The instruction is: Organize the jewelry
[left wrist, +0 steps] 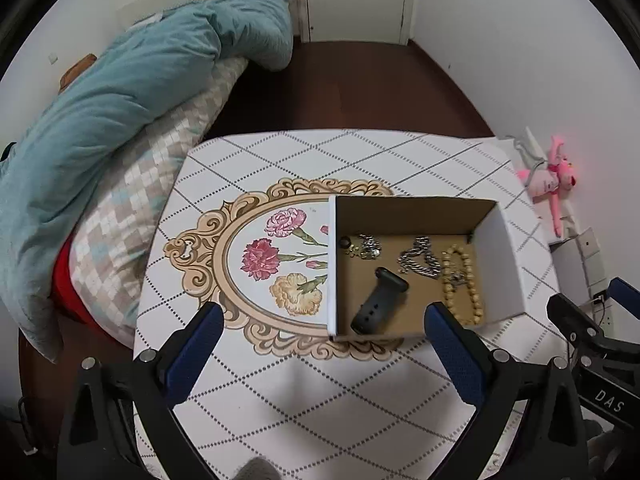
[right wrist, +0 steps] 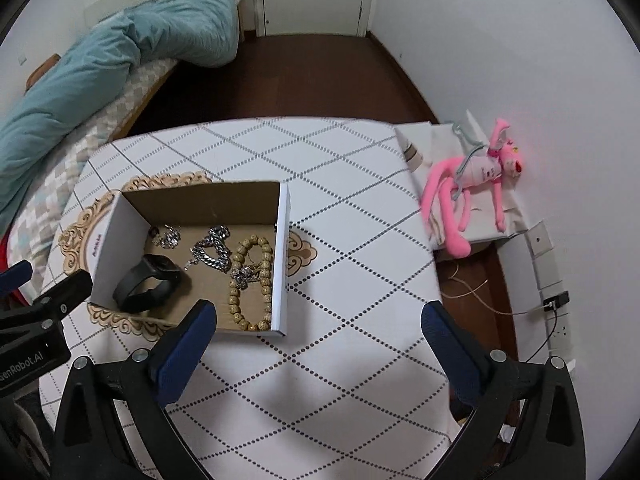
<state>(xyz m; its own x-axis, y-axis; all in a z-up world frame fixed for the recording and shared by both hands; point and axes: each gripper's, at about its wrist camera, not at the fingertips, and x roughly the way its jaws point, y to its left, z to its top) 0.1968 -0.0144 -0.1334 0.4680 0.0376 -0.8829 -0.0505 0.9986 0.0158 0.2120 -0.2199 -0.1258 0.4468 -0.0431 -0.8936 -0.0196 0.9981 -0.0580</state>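
An open cardboard box (left wrist: 500, 256) (right wrist: 282, 256) stands on the patterned table. Inside it lie a black watch (left wrist: 378, 300) (right wrist: 146, 284), a silver chain (left wrist: 420, 260) (right wrist: 214, 250), a string of tan beads (left wrist: 466, 284) (right wrist: 252, 280) and a small cluster of silver jewelry (left wrist: 364, 247) (right wrist: 168, 236). My left gripper (left wrist: 324, 328) is open over the table just in front of the box, holding nothing. My right gripper (right wrist: 318, 326) is open too, near the box's front right corner, with nothing between its fingers.
The table (left wrist: 304, 392) (right wrist: 340, 360) has a white diamond-pattern cover with a floral oval. A bed with a teal duvet (left wrist: 120, 100) lies to the left. A pink plush toy (right wrist: 476, 184) rests on a white shelf at the right. Cables and sockets (right wrist: 556, 304) line the right wall.
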